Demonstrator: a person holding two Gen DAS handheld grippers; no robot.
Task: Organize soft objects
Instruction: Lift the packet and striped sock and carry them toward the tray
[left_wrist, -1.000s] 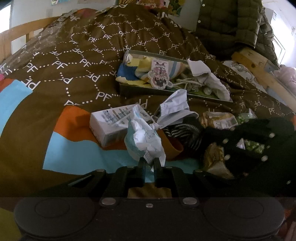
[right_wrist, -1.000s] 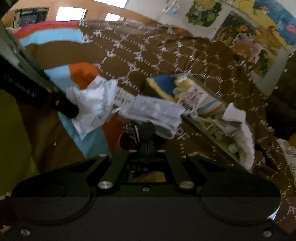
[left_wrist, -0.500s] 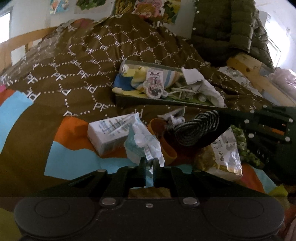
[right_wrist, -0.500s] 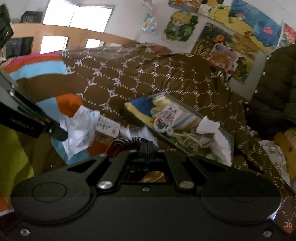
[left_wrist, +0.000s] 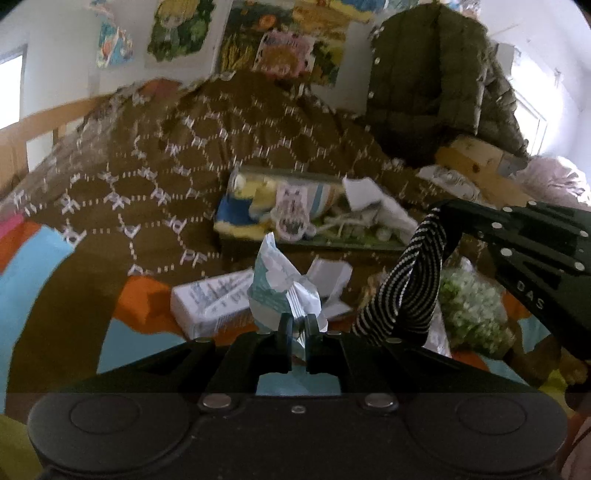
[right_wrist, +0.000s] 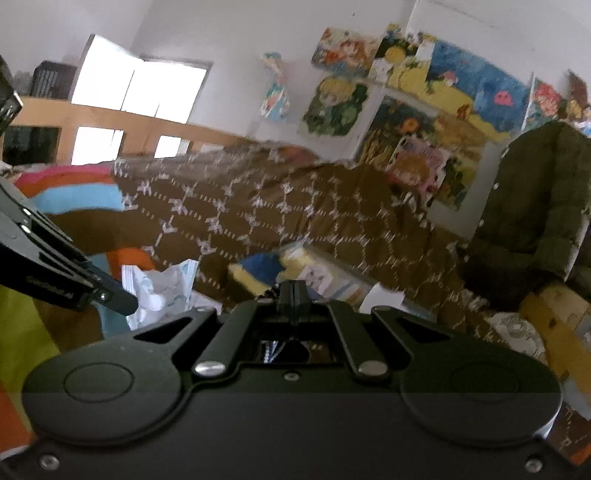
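Two grippers show: the left gripper (left_wrist: 298, 325) and the right gripper (left_wrist: 441, 210). One black-and-white striped sock (left_wrist: 410, 280) hangs in view. One crumpled white-and-teal packet (left_wrist: 280, 288) and one white carton (left_wrist: 210, 302) lie toward the bed's near edge. One shallow tray (left_wrist: 236, 242) of soft things sits mid-bed on one brown patterned quilt (left_wrist: 177, 158). One bag of green pieces (left_wrist: 469, 306) lies toward the right edge. One olive quilted jacket (left_wrist: 436, 74) hangs behind. The wall pictures overlap and cannot be counted surely.
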